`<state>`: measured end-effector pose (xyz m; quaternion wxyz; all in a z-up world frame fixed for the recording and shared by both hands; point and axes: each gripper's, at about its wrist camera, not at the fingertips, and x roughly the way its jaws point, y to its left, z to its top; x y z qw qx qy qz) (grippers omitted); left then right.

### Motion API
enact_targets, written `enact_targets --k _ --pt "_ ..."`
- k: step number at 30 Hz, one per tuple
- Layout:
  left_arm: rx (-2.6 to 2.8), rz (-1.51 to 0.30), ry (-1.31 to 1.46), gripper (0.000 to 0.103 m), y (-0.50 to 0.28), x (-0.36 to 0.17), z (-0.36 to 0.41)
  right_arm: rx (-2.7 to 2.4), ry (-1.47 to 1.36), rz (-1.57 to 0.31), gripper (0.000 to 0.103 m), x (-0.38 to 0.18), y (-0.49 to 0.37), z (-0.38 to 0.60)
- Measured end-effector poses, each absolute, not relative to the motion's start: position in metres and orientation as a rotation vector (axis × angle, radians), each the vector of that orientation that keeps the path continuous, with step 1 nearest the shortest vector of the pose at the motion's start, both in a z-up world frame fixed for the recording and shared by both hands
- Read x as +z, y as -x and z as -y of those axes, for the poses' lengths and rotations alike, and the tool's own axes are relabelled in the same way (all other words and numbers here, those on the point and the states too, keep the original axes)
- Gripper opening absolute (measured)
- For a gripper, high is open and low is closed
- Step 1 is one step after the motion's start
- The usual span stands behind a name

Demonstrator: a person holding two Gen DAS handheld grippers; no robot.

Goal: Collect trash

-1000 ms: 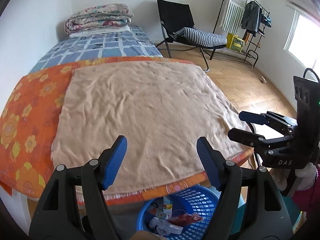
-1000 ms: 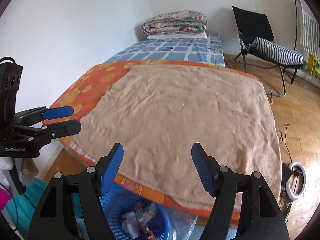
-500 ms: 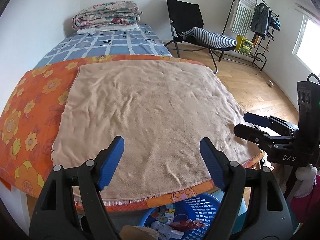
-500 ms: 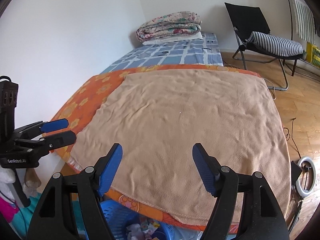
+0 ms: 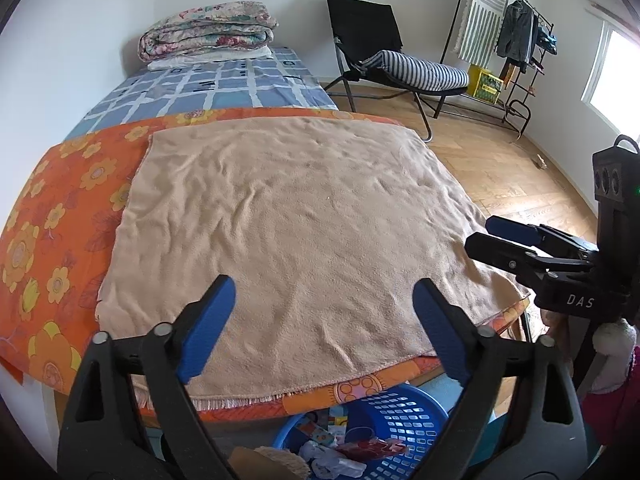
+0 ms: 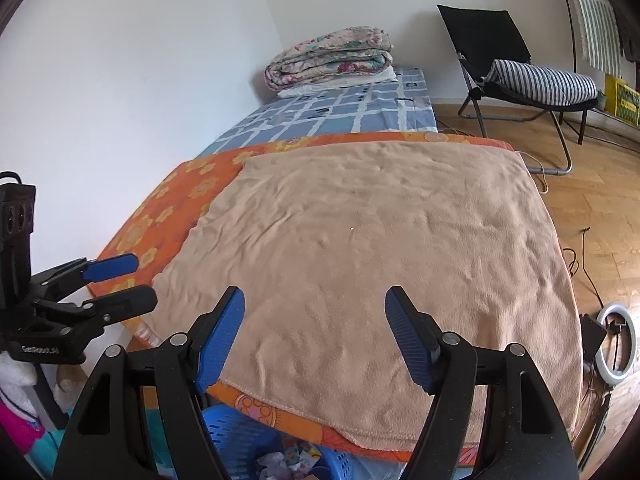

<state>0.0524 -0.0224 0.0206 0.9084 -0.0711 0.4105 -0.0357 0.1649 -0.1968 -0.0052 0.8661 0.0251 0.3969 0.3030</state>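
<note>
A blue plastic basket point(image 5: 400, 412) stands on the floor under the table's near edge, with wrappers and crumpled paper point(image 5: 352, 454) in it. The right wrist view shows the basket point(image 6: 228, 428) low between the fingers. My left gripper point(image 5: 322, 284) hovers over the near part of a beige towel point(image 5: 300, 200); its jaws are opening and nothing is between them. To its right, my right gripper point(image 6: 315, 292) is open and empty over the same towel point(image 6: 380, 240). Each shows in the other's view: the right gripper point(image 5: 484, 234), the left gripper point(image 6: 140, 280). A tiny white speck point(image 5: 329, 199) lies mid-towel.
An orange flowered cloth point(image 5: 52, 220) lies under the towel. Behind is a bed with a blue checked sheet point(image 5: 208, 88) and a folded quilt point(image 5: 208, 28). A black chair point(image 5: 372, 48), a clothes rack point(image 5: 516, 40) and a ring light point(image 6: 614, 344) stand on the wooden floor.
The left gripper's jaws have spread wider. Both views have tilted up a little, so less of the basket shows at the bottom. The right gripper has rolled slightly.
</note>
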Motion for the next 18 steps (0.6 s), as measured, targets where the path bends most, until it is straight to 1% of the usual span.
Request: enact_targets --k 18 --pt "-0.054 -0.871 0.159 0.094 -0.0485 0.0145 0.0219 0.641 -0.034 -0.839 0.073 -0.0114 -0.1632 0.195"
